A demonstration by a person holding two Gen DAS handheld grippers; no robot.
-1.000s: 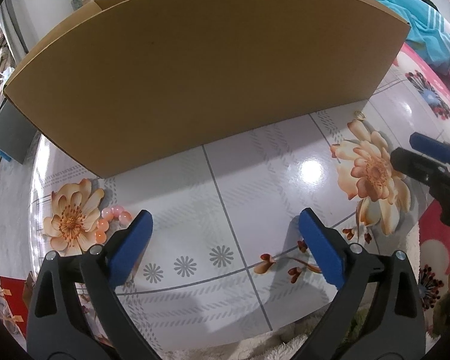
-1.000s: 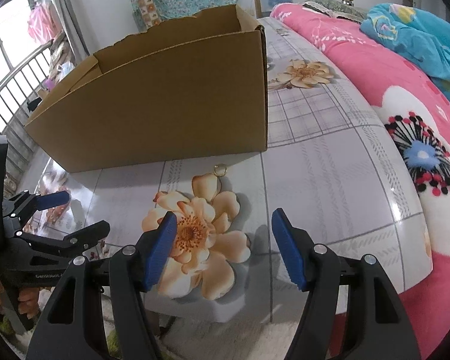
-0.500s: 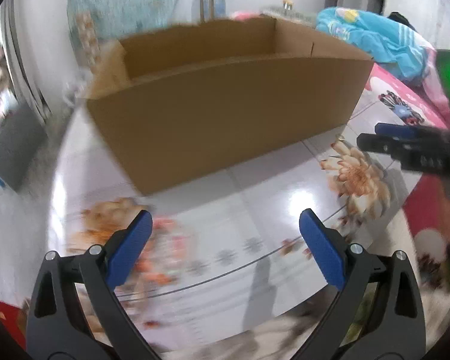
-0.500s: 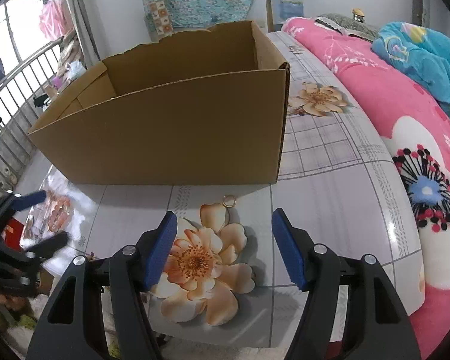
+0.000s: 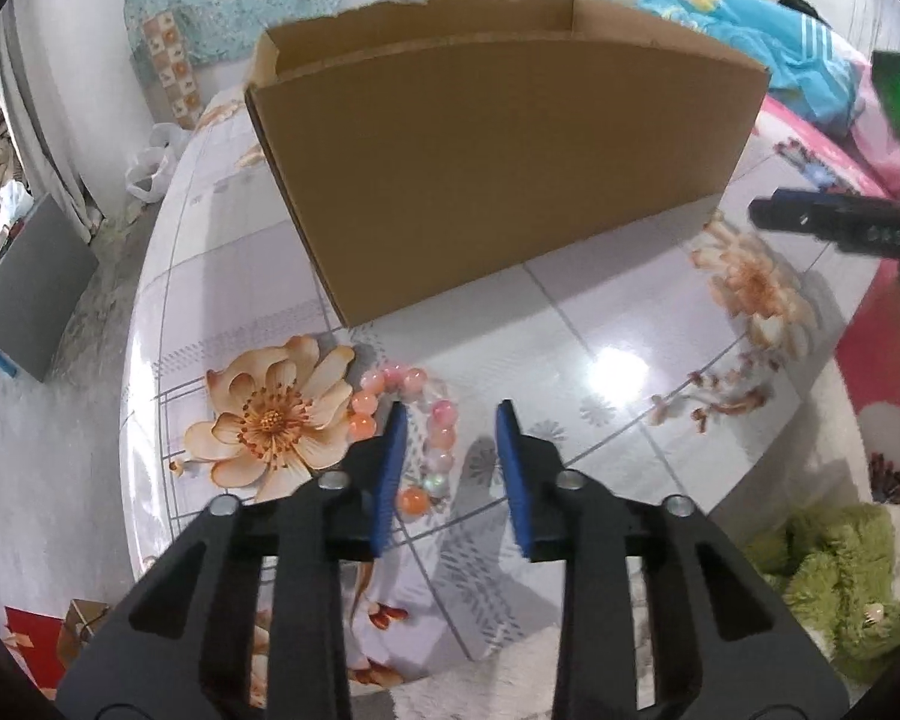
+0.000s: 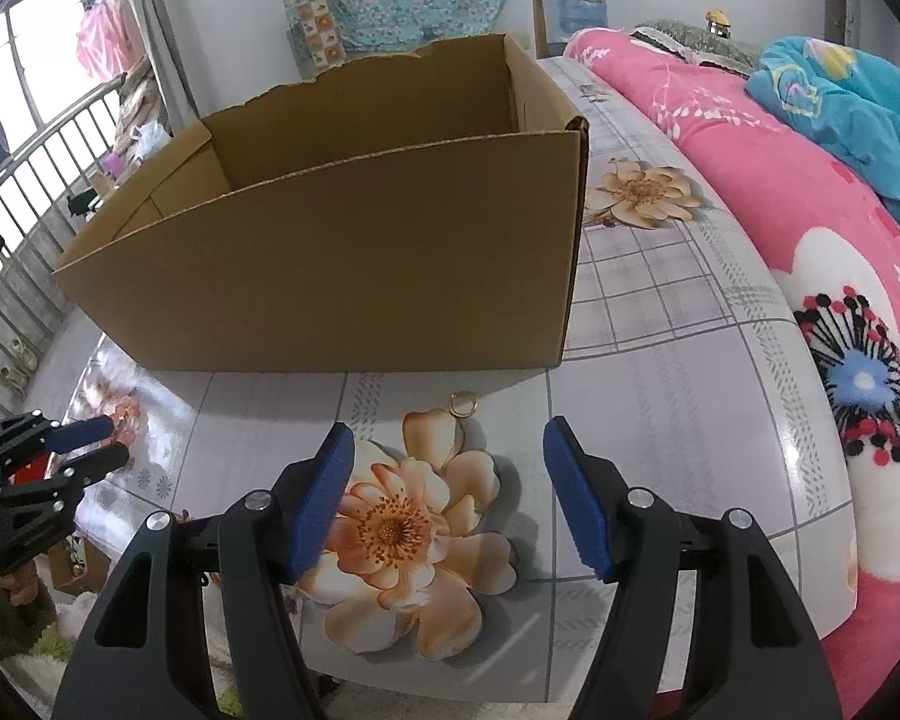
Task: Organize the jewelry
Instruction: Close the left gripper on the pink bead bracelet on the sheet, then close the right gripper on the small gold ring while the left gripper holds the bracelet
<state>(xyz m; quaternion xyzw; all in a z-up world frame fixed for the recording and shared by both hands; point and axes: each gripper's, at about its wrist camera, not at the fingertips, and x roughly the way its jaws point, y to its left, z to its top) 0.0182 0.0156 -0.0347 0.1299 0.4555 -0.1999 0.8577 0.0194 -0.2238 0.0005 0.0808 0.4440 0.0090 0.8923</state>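
A glossy, flower-printed tabletop (image 6: 678, 372) carries an open brown cardboard box (image 6: 354, 276). The left gripper (image 5: 450, 420) has just been narrowing, its blue pads straddling a pink-and-orange bead bracelet (image 5: 432, 420) lying before the box without clamping it. The right gripper (image 6: 450, 450) hangs released near a small gold ring (image 6: 463, 403).

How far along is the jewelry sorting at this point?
Nothing looks done: no jewelry shows in the part of the cardboard box that is visible. In hand: the left gripper, jaws just narrowed, hovers over the bead bracelet, not gripping. Left: the gold ring ahead of the open right gripper.
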